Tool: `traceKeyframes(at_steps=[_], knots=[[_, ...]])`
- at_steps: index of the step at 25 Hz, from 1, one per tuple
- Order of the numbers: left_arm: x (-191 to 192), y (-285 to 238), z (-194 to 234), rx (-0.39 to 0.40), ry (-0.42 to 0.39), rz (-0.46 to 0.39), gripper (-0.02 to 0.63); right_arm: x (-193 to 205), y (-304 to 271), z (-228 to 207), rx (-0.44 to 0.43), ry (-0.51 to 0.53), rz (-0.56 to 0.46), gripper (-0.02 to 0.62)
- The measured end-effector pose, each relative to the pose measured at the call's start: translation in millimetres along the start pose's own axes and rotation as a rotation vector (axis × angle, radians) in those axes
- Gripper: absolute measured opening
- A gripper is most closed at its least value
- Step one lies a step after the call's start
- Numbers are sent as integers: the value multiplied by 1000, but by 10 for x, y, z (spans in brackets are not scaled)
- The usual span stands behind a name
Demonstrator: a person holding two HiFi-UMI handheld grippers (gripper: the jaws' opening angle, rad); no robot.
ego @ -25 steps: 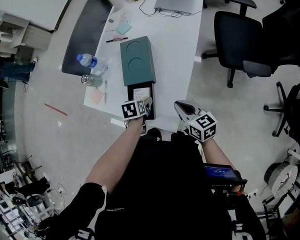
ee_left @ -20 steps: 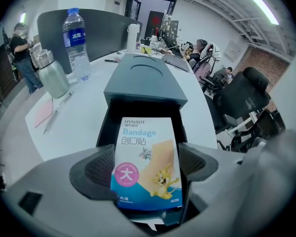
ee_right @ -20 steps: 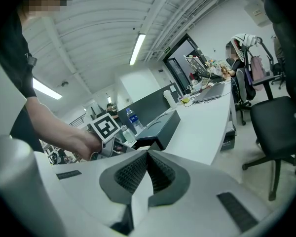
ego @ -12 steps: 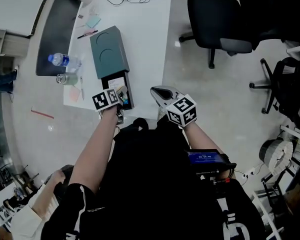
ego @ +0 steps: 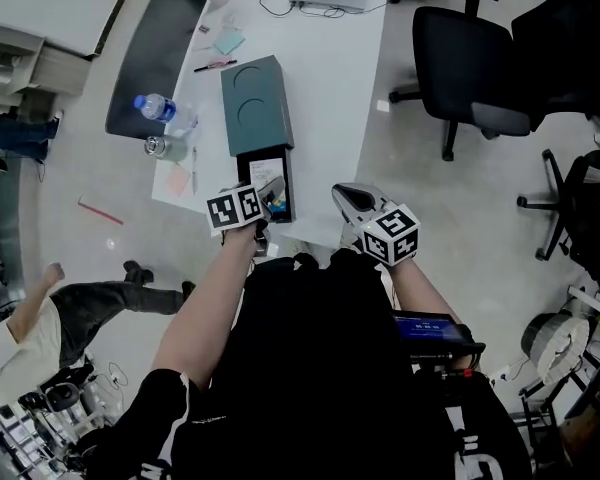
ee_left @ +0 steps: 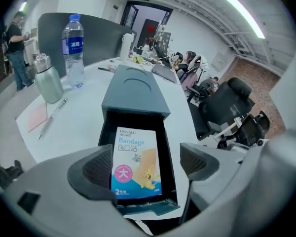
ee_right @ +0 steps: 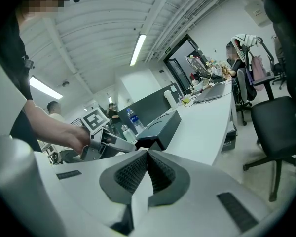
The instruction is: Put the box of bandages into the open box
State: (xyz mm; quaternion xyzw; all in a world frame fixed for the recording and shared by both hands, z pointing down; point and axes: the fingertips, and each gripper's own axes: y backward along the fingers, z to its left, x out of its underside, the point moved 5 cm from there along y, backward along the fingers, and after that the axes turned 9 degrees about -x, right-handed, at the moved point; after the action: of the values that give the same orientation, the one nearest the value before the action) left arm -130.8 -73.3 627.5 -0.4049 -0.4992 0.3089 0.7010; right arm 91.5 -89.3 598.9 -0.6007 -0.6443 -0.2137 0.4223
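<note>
**A:** Anything in the open box yet?

**B:** Yep, box of bandages lying flat in the slid-out tray, label up. Jaws of left gripper spread wide around it, not squeezing. Right gripper clamped together, empty, hanging past the desk edge.

**A:** Changed from a second ago?

**B:** Barely. Same spot for the left one; person in white now in view at left.

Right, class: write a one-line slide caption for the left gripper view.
Open left gripper hovers over the bandage box lying inside the open box on the white desk.
</note>
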Motion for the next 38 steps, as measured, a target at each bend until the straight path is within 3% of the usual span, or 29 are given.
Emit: traceKeyframes(at_steps=[6, 13, 17, 20, 23, 31, 38], knots=[[30, 208, 20, 97, -24, -71, 400, -86, -77, 81, 21, 38, 8, 25], [78, 504, 322, 156, -32, -162, 245, -215, -244, 234, 67, 74, 6, 25], [167, 677, 459, 262, -25, -231, 127, -255, -261, 376, 100, 95, -1, 25], [252, 801, 594, 333, -13, -269, 79, -269, -282, 507, 116, 121, 6, 25], [342, 937, 754, 352, -31, -312, 39, -267, -306, 654, 129, 145, 7, 25], [538, 1259, 1083, 325, -128, -439, 8, -198, -406, 1076, 107, 147, -47, 23], [761, 1418, 1260, 341, -151, -476, 8, -57, -374, 1445, 122, 203, -54, 23]])
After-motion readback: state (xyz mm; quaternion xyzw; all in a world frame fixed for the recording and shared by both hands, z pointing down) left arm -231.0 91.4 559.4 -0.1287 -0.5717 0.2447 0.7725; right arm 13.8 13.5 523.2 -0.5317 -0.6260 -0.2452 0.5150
